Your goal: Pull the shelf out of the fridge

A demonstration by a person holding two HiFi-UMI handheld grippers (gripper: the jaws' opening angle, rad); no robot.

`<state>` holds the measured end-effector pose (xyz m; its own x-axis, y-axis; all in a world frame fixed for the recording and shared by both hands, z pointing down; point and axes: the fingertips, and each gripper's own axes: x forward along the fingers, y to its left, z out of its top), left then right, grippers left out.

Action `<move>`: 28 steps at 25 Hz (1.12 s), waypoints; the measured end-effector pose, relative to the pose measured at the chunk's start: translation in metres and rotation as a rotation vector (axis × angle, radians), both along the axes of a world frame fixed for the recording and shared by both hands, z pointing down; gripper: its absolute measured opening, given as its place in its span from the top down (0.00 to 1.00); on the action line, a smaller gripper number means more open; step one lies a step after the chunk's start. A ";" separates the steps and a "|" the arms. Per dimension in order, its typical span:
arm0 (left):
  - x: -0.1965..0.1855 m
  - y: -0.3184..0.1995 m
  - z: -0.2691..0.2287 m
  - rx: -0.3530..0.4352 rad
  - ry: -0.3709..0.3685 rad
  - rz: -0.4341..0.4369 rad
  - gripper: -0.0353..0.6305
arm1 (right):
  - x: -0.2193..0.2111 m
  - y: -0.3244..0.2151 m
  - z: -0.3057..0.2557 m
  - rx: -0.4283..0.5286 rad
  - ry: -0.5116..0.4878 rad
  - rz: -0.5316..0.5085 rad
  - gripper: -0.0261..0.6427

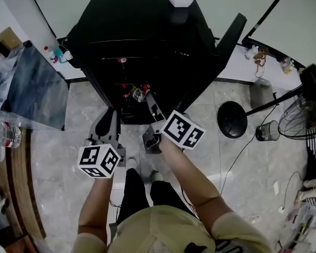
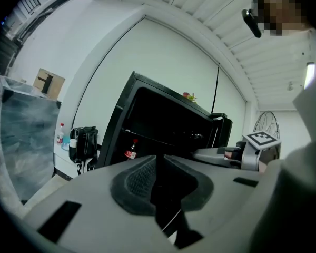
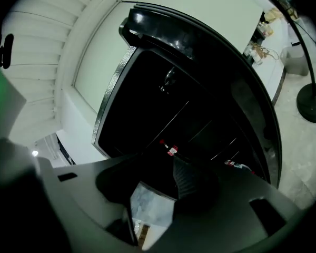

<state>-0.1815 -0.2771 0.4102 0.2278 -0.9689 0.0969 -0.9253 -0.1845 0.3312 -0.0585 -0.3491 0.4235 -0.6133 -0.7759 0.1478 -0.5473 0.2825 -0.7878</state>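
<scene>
Black fridge shelf (image 3: 200, 136) ahead of right tongs (image 3: 152, 179)

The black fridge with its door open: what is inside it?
Inside the fridge, red-capped bottles show among thin shelves. The deep interior is too dark to tell what else it holds.

head: overhead, steeply down | gripper views: low, close; all share fridge (image 1: 142, 30)

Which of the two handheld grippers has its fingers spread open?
The right gripper, the one nearer the black fridge: its fingers stand wide apart, while the left gripper has its fingers pressed together.
</scene>
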 end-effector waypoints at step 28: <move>-0.036 -0.074 0.040 0.086 -0.164 0.142 0.91 | -0.023 -0.152 0.005 -0.021 -0.318 0.326 0.71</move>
<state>-0.2173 -0.3509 0.4497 0.3502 -0.9346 0.0618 -0.9283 -0.3375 0.1558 -0.0814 -0.5015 0.4289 -0.3551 -0.9348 0.0092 -0.3353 0.1182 -0.9347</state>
